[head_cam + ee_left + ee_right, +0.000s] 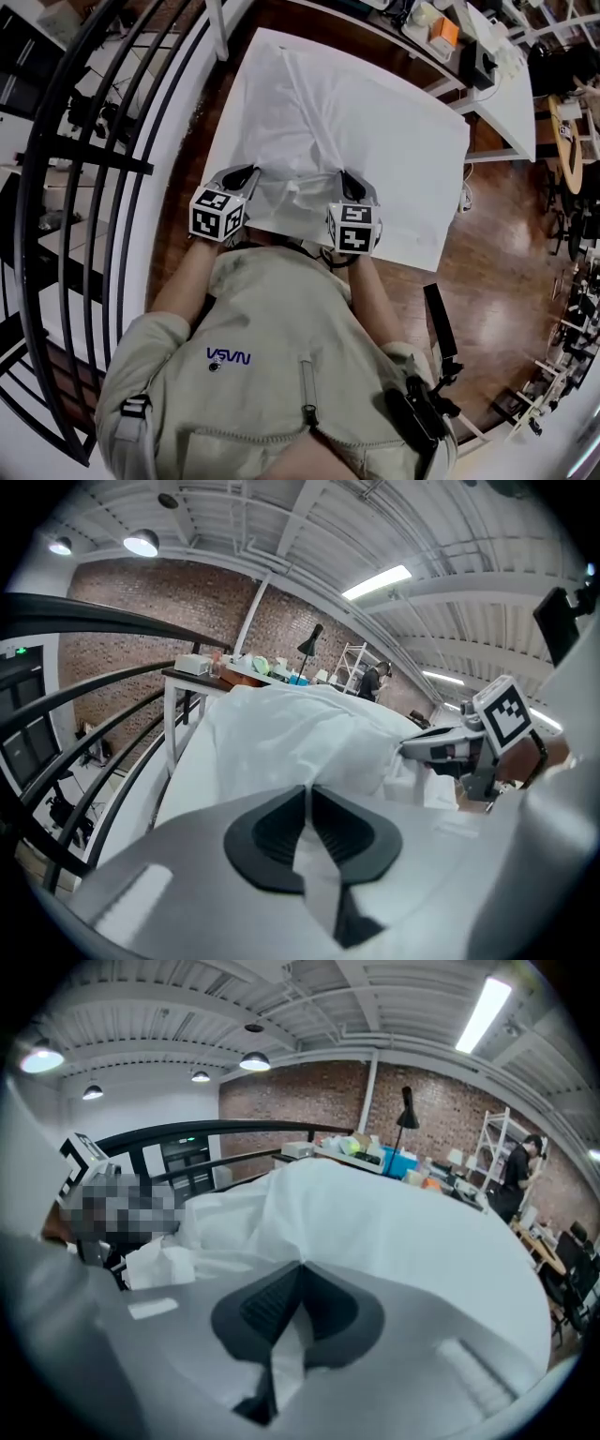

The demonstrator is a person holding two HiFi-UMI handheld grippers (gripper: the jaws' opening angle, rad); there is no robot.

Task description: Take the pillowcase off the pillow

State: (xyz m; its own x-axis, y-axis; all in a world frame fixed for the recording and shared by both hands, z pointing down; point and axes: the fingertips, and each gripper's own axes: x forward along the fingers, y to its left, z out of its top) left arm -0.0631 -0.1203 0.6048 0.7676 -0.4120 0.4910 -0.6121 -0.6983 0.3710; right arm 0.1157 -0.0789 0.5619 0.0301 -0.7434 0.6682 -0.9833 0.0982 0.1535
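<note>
A pillow in a white pillowcase (309, 112) lies on the white table (427, 202), its near end crumpled. My left gripper (251, 172) is at the near left corner of that end, and in the left gripper view its jaws (307, 791) are shut on a strip of the white fabric. My right gripper (345, 178) is at the near right corner and is also shut on a fold of the pillowcase (309, 1213), which passes between its jaws (300, 1266). The right gripper (407, 747) also shows across the bunched cloth in the left gripper view. The pillow itself is hidden inside the case.
A curved black metal railing (89, 141) runs along the left of the table. Desks with boxes and gear (459, 42) stand behind it, over a wooden floor (502, 272). The person's beige jacket (272, 356) fills the near side.
</note>
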